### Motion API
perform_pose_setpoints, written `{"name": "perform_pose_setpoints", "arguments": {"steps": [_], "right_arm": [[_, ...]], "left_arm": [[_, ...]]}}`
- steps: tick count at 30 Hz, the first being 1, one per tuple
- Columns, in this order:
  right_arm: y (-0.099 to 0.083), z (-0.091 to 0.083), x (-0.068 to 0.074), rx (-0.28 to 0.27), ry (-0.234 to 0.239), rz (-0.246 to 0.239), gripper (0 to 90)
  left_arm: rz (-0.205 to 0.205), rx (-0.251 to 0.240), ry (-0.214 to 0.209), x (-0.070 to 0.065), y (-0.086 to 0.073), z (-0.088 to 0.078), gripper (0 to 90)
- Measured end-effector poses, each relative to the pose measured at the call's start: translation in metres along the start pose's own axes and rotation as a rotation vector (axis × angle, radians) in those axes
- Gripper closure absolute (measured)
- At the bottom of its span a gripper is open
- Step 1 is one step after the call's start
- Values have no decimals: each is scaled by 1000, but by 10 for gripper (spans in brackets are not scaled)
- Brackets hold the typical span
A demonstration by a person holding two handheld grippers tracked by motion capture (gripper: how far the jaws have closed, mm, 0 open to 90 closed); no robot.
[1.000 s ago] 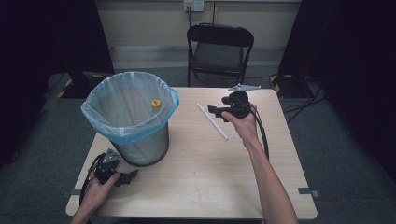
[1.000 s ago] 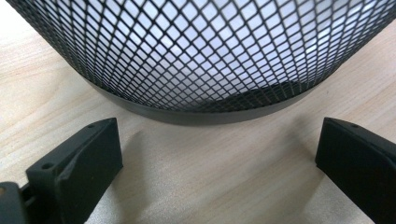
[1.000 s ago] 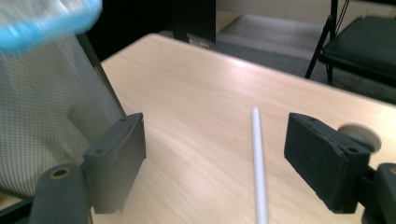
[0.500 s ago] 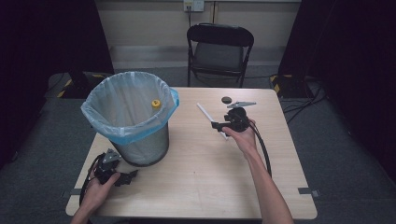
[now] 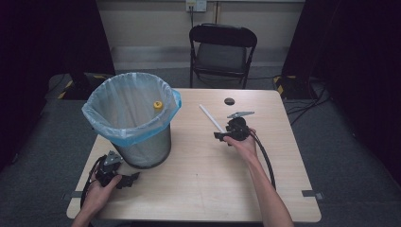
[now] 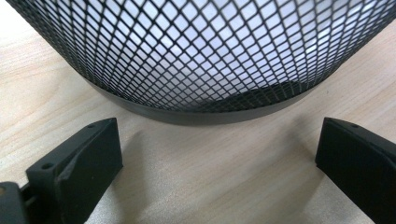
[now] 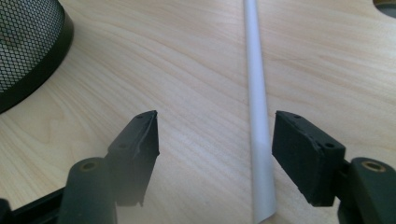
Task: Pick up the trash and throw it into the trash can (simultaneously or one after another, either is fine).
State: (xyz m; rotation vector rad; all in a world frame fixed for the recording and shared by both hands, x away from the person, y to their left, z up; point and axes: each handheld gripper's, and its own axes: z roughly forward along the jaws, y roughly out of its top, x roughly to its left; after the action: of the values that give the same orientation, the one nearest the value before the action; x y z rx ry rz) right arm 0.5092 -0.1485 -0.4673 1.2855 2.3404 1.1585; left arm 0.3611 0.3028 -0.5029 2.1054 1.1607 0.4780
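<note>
A black mesh bin (image 5: 142,146) lined with a pale blue bag (image 5: 127,109) stands at the table's left; a small yellow object (image 5: 158,105) shows at its far rim. A thin white tube (image 5: 211,118) lies flat on the wood near the middle. My right gripper (image 5: 218,136) rests low at the tube's near end, open, with the white tube (image 7: 258,116) running between its jaws close to the right one. My left gripper (image 5: 133,179) sits on the table in front of the bin, open, facing the mesh wall (image 6: 196,56), nothing between its jaws.
A round dark hole (image 5: 229,101) is set in the tabletop (image 5: 208,189) toward the far edge. A black folding chair (image 5: 222,52) stands behind the table. Cables trail from both grippers along the person's forearms.
My right gripper has come back toward the person and down, from beyond the tube's far end to its near end. The left gripper has not moved.
</note>
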Motion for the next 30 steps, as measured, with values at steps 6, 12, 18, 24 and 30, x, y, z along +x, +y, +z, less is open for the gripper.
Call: {"name": "perform_pose_setpoints", "arguments": {"steps": [6,12,18,24,30], "right_arm": [[-4,4,-4,-7,-27,5,407],[-7,10,-7,5,-49,3,513],[-9,12,-6,21,-93,-17,590],[-14,14,-7,51,-127,-33,660],[-13,15,-2,70,-172,-56,719]], "left_arm": [[0,0,0,0,0,0,0],[0,0,0,0,0,0,0],[0,0,0,0,0,0,0],[0,0,0,0,0,0,0],[0,0,0,0,0,0,0]]}}
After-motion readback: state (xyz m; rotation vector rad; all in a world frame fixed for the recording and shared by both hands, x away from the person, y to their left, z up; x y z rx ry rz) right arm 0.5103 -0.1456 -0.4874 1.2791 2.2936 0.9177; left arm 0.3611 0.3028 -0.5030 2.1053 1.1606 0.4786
